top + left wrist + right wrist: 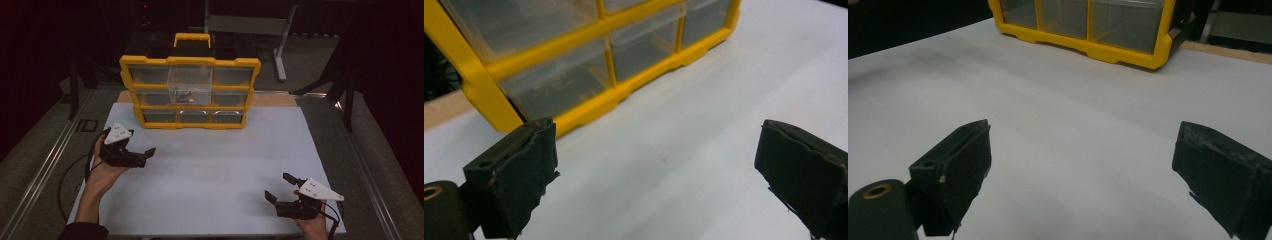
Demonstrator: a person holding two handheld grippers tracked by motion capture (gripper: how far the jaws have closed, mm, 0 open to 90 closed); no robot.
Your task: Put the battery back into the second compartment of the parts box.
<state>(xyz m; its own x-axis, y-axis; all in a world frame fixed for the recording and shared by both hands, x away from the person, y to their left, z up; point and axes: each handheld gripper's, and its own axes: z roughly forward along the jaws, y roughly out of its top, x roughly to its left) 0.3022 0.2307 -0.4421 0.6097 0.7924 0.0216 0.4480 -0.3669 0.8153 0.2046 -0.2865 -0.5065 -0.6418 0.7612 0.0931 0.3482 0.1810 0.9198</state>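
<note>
So the landmark here is the yellow plastic organizer cabinet with clear drawers (190, 92), standing upright at the far edge of the white tabletop (210, 170). Its middle clear drawer (189, 86) sticks out toward the person, with some small dark bits inside that are too blurry to identify. The other drawers look pushed in.

The left gripper (141, 156) sits just in front of the cabinet's lower left corner, jaws spread wide, holding nothing. The right gripper (278, 187) is well away from the cabinet, off toward its right and near the person's edge of the table, also wide open and empty.

My guess: barely started. One drawer is out, and nothing has been picked up.

No readable brand, label or writing on the cabinet or anywhere else.
</note>
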